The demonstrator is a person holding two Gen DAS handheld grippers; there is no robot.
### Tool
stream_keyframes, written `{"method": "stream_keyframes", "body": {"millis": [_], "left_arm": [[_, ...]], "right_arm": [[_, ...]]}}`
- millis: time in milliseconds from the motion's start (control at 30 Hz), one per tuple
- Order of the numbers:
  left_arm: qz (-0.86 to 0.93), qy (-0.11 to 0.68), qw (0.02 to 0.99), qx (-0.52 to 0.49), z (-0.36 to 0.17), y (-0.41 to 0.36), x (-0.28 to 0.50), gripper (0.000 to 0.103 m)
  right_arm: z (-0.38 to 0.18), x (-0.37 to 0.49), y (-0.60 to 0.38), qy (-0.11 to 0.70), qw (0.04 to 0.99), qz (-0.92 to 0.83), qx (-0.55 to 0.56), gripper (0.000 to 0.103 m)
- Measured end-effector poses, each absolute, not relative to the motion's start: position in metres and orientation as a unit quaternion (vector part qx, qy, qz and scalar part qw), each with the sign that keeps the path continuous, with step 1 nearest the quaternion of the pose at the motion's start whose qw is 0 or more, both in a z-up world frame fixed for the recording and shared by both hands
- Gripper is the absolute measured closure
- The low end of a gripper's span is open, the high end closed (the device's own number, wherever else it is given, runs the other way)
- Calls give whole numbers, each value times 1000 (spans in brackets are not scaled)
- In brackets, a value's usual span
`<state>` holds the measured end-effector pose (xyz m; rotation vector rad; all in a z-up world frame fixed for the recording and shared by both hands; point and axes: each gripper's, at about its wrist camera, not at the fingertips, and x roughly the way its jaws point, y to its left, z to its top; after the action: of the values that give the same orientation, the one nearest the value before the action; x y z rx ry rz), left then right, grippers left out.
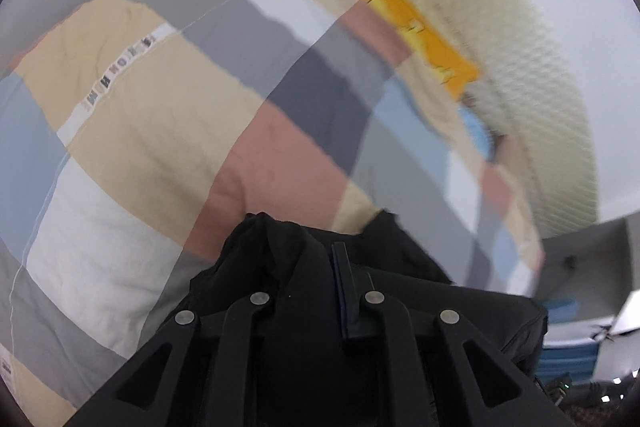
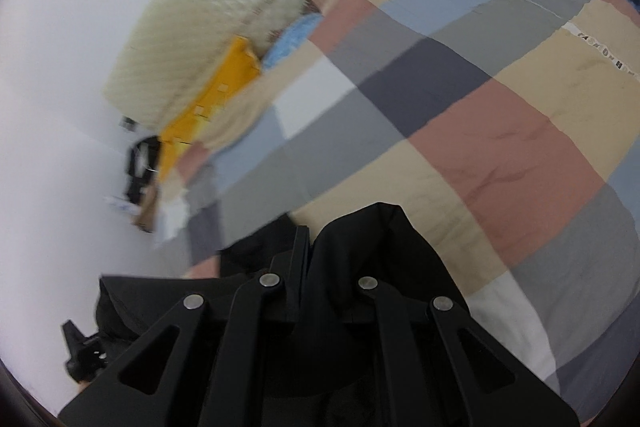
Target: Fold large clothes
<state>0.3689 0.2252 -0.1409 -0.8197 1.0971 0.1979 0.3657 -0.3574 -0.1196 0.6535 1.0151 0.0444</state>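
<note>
- My left gripper (image 1: 320, 267) has its jaws pinched together on a fold of the black garment (image 1: 280, 259); cloth bunches up over the fingers and hides most of them.
- My right gripper (image 2: 316, 251) is likewise clamped tight on the garment (image 2: 372, 239), with a peak of black cloth standing up just beyond the jaws.
- The garment hangs between my two grippers, held above the bed (image 1: 160, 107), whose cover is a patchwork of beige, pink, grey, blue and white.
- In the right view, more black cloth drapes down at lower left below the gripper linkage.
- A yellow item (image 1: 400, 11) lies along the far edge of the bed, against a cream quilted headboard (image 1: 500, 27).
- A pale blue cloth (image 2: 292, 35) sits beside the yellow item.
- Both views are blurred, so I can't read fine detail.
</note>
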Motion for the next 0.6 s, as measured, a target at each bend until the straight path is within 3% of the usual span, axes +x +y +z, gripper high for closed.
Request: {"method": "stream_keyframes", "body": {"millis": [233,600], "left_arm": [[96,548,753,-351,-194,200,408,88],[123,588,718,-351,-228,193,455,87]], "right_arm": [[-160,397,-355,489,822,0,292,94],[-229,436,-357,520,781,-17,345,93]]}}
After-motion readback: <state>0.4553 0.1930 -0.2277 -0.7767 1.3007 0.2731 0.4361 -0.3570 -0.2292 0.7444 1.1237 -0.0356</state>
